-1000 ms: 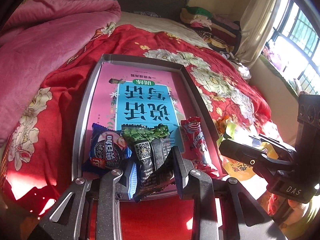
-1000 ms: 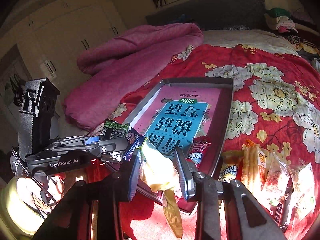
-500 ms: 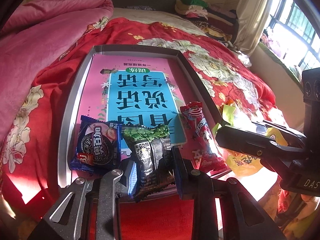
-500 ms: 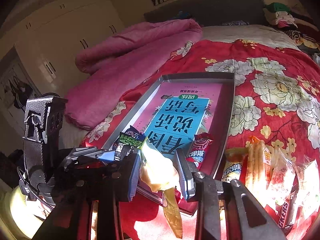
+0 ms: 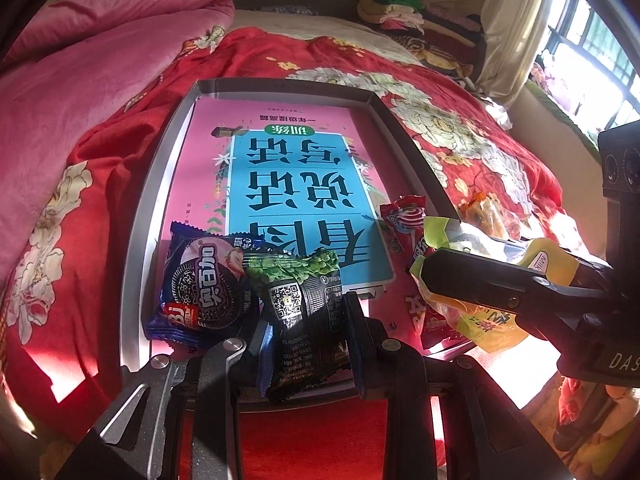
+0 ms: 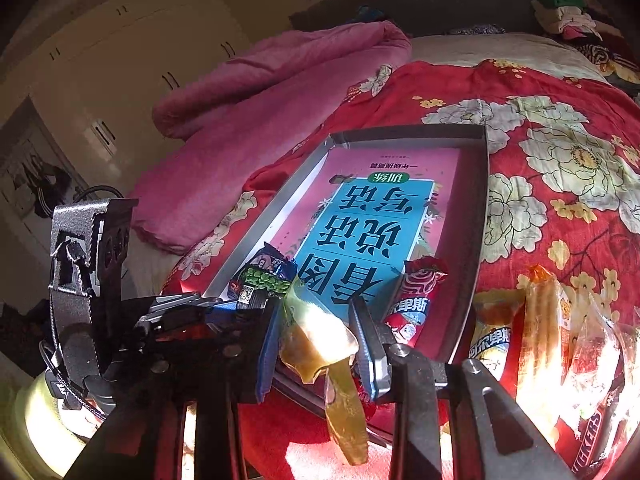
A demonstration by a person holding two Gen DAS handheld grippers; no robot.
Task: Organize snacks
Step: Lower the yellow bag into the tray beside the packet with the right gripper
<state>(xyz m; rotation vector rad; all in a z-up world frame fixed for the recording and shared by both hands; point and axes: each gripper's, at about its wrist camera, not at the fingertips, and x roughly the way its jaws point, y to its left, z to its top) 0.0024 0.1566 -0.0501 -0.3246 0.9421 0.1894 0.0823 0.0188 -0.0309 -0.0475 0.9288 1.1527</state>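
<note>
A grey tray (image 5: pixel 160 168) lined with a pink and blue book lies on the red floral bedspread. My left gripper (image 5: pixel 306 320) is shut on a black and green snack packet (image 5: pixel 302 300) at the tray's near edge, beside a blue Oreo packet (image 5: pixel 200 284). A red candy packet (image 5: pixel 408 232) lies in the tray's near right corner. My right gripper (image 6: pixel 316 332) is shut on a yellow-green packet (image 6: pixel 316 336) just over the same near edge; that packet (image 5: pixel 480 248) also shows at the right of the left wrist view.
Several loose snack packets (image 6: pixel 552 340) lie on the bedspread right of the tray (image 6: pixel 480 216). A pink blanket (image 5: pixel 80 80) is heaped on the left. Folded clothes (image 5: pixel 396 12) sit at the headboard, a window (image 5: pixel 592 40) is far right, and wardrobes (image 6: pixel 120 60) stand left.
The left gripper has carried the black and green packet a little further over the tray, next to the Oreo packet. The right gripper with its yellow-green packet has barely shifted.
</note>
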